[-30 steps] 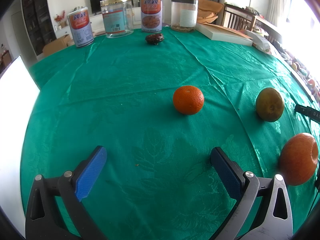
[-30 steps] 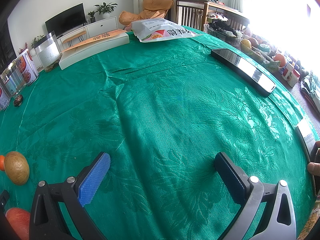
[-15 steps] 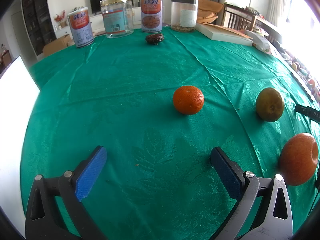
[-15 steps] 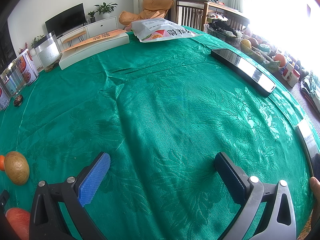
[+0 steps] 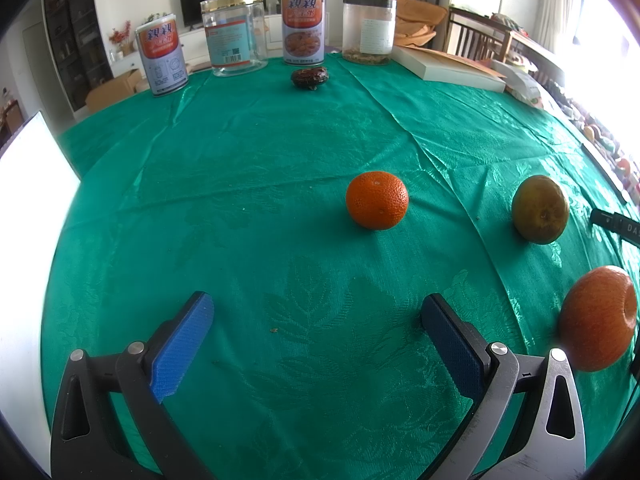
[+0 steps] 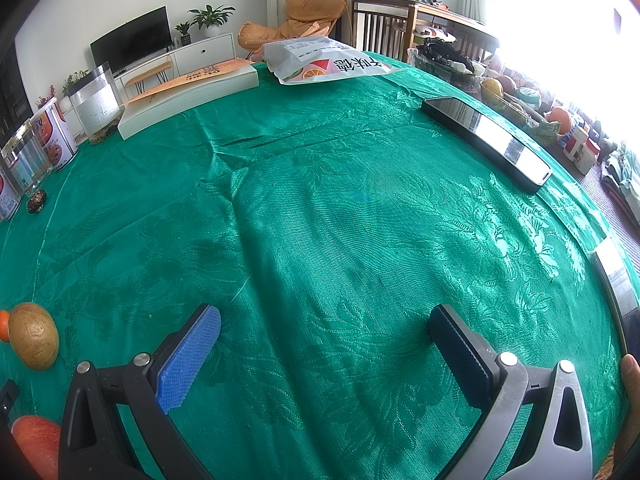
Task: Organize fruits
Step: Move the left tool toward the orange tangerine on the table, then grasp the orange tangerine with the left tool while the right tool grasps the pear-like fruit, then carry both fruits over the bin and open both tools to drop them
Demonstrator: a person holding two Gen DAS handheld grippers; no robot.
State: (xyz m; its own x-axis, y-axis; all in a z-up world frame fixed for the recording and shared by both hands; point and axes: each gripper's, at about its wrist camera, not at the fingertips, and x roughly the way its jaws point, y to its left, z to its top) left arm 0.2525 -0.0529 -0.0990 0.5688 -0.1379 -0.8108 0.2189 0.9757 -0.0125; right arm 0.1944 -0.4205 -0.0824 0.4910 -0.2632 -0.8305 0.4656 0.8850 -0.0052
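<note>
Three fruits are seen on the green tablecloth in the left wrist view: an orange mandarin near the middle, a greenish-brown fruit well to its right, and a reddish-orange fruit nearer the camera at the right edge. In the right wrist view the reddish fruit is cut off at the lower left corner behind a gripper arm, and only a sliver of the mandarin is shown at the left edge. A dark object at the right border of the left view is cropped and cannot be identified.

Four containers are lined up at the far edge: two printed tins, a clear jar with a gold lid that appears empty, and a clear jar with a dark lid holding a thin layer of brownish matter. A small dark item is set before the tins; its nature is unclear.

The left gripper is held with its jaws wide apart above the cloth, nothing between them, the mandarin lying ahead. The right gripper is likewise spread apart over bare cloth, well away from the fruits.
</note>
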